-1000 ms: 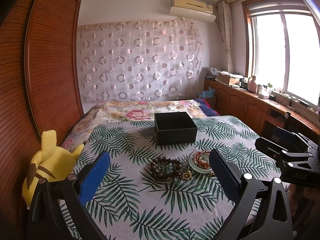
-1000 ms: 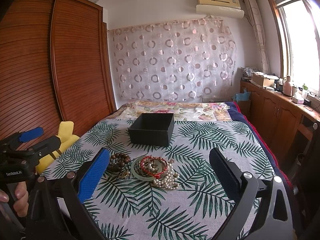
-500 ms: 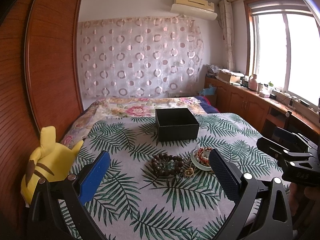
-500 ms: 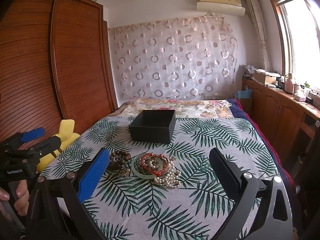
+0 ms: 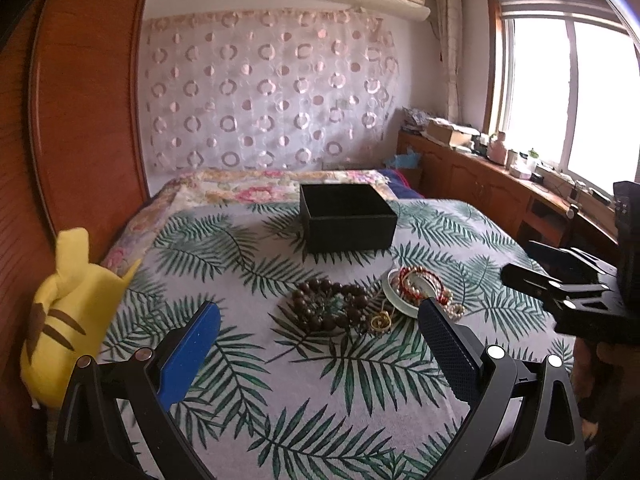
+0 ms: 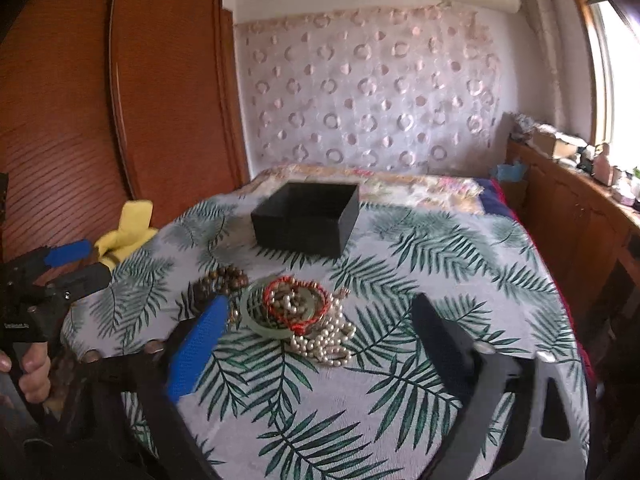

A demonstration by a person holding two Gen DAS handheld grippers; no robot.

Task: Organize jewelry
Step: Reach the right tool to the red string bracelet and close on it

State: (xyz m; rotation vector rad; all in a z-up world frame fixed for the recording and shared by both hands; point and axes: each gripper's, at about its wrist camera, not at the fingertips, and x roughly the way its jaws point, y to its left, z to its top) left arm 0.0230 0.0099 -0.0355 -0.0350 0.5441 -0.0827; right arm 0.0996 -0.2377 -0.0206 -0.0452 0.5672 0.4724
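While both grippers hover above a palm-leaf bedspread [image 5: 248,264], neither touches anything. The left gripper [image 5: 320,344] has its jaws spread wide and empty; the right gripper [image 6: 320,340] likewise stands wide apart, though its view is blurred. Jewelry lies heaped mid-bed: dark wooden beads [image 5: 328,306], a pale green bangle [image 6: 260,322] ringing a red bracelet [image 6: 298,300], and a pearl strand [image 6: 324,340] spilling toward the camera. In the left view the right finger pad hides part of the pearls; a small gold piece [image 5: 380,321] is too small to identify. An open black box [image 5: 346,222] sits just beyond the pile, its inside partly hidden by its walls. A yellow plush [image 5: 68,308] is cut off at the left edge.
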